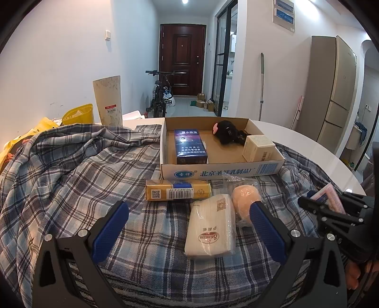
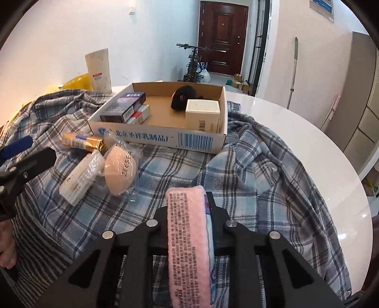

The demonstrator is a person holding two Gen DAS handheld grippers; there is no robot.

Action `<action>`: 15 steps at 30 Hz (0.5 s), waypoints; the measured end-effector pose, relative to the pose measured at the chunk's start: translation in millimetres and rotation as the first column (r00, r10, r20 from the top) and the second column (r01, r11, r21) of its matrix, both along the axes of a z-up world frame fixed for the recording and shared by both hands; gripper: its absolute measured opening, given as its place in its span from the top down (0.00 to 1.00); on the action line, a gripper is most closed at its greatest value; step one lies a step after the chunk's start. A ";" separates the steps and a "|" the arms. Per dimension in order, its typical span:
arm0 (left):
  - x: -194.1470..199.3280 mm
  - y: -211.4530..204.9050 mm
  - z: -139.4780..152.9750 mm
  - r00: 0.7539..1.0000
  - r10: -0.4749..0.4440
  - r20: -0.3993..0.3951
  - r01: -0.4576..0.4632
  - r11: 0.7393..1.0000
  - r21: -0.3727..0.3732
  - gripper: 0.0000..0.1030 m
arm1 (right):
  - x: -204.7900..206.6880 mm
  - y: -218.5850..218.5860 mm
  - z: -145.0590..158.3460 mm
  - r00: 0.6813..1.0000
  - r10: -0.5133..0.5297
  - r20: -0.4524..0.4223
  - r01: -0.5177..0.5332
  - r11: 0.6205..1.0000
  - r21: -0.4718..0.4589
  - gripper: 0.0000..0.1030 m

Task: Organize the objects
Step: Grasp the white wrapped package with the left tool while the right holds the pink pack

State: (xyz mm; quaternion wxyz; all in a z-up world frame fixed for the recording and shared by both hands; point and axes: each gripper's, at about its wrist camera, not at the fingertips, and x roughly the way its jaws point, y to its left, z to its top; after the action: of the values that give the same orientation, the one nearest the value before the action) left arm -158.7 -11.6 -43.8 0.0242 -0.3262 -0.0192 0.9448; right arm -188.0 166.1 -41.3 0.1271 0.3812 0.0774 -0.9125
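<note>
White walls (image 1: 59, 59), dark red door (image 1: 182, 59), bicycle (image 1: 160, 94), tall fridge (image 1: 336, 94), ceiling light (image 1: 184, 2)

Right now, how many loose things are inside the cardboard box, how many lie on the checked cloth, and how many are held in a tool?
Inside the cardboard box: 4 (dark blue carton, red and white pack, black plush toy, cream box)
On the checked cloth: 3 (gold carton, tissue pack, peach sponge)
Held in the right tool: 1 (pink pack)
Total: 8
</note>
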 end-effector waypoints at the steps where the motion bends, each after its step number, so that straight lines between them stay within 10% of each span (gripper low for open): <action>1: -0.8 0.0 -0.5 1.000 0.001 0.005 -0.001 1.000 0.001 0.00 | 0.5 1.3 2.1 1.000 -0.006 -0.010 0.006 1.000 -0.005 0.80; 12: -28.8 -6.4 -24.8 0.979 -0.042 0.198 0.027 0.997 0.079 0.00 | 6.0 16.1 19.2 0.993 -0.068 -0.101 0.064 0.997 -0.045 0.81; 15: -30.8 -0.2 -27.4 0.974 -0.070 0.214 0.056 0.996 0.073 0.14 | 5.5 17.4 18.0 0.994 -0.068 -0.089 0.064 0.997 -0.047 0.81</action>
State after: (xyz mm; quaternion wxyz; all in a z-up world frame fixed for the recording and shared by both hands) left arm -189.6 -11.7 -71.2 0.0626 -0.4265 -0.0426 0.9013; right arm -182.5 183.4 -23.3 0.1013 0.3389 0.0505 -0.9340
